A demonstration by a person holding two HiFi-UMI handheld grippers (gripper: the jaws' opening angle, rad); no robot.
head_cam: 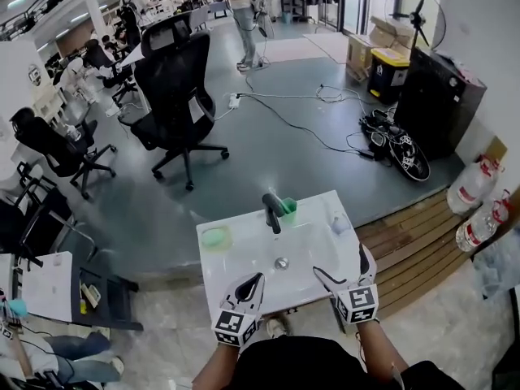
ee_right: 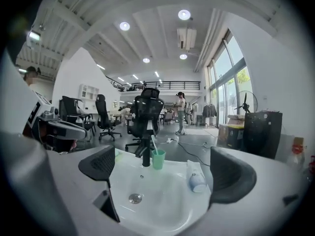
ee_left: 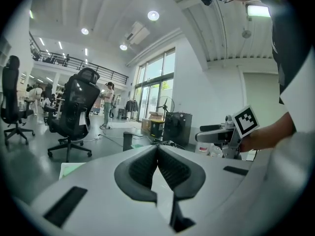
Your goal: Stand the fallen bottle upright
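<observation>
A white bottle (head_cam: pixel 340 223) lies on its side on the right ledge of the white sink (head_cam: pixel 244 295); in the right gripper view the bottle (ee_right: pixel 198 180) points its base toward me. My right gripper (head_cam: pixel 345 268) hovers over the sink's front right corner, short of the bottle. It stands open (ee_right: pixel 162 170), with nothing between the jaws. My left gripper (head_cam: pixel 253 281) is at the sink's front edge, left of centre. Its pads (ee_left: pixel 170 168) are pressed together with nothing in them.
A black faucet (head_cam: pixel 271 210) and a green cup (head_cam: pixel 288 210) holding a toothbrush stand at the sink's back. A green soap dish (head_cam: pixel 216 237) sits on the left ledge. Office chairs (head_cam: pixel 175 96), floor cables and water jugs (head_cam: pixel 475 181) surround the sink.
</observation>
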